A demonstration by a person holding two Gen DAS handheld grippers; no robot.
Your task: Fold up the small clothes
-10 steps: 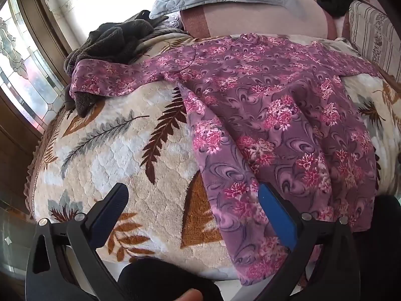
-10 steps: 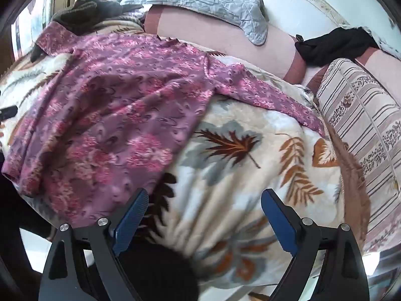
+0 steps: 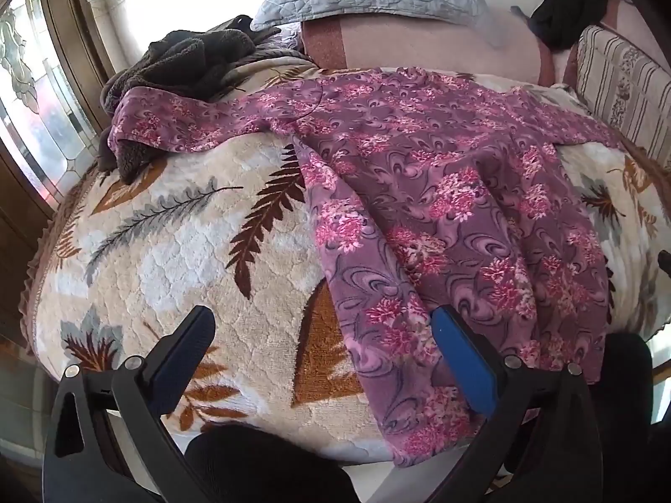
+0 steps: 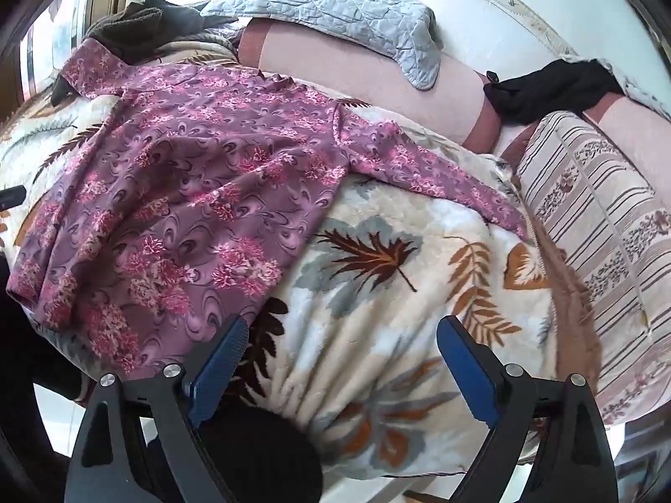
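A bed [image 3: 176, 260] fills both views, covered by a cream blanket [image 4: 377, 293] printed with brown and grey leaves. A purple floral top [image 3: 440, 193] lies spread flat across it, neck toward the far pillows, hem hanging a little over the near edge. Nothing is folded yet.

Both tools hover near the bed's front edge, angled down at the fabric. The left gripper [image 3: 323, 360] has its jaws wide apart, holding nothing; its right finger sits over the top's near left corner. The right gripper [image 4: 339, 371] also has its jaws wide apart and empty, over bare blanket just beside the top's right hem.

The step in hand looks like the first pick-up. To do it well, each gripper would probably take one edge of the top cleanly, pinching only the purple cloth and not the plush blanket beneath, which could snag and lift with it. Taking matching points on the two sides should keep the fold straight. The fabric looks thin and limp, so it will likely sag and crease unless moved slowly and laid down smoothly.

The top has long sleeves stretched out to either side. The left sleeve [image 3: 176, 125] ends against a heap of dark fleece [image 3: 180, 67]; the right sleeve [image 4: 440, 176] runs toward a striped cushion [image 4: 595, 226]. Soft wrinkles run down the body. The print is pink flower clusters on swirled mauve.
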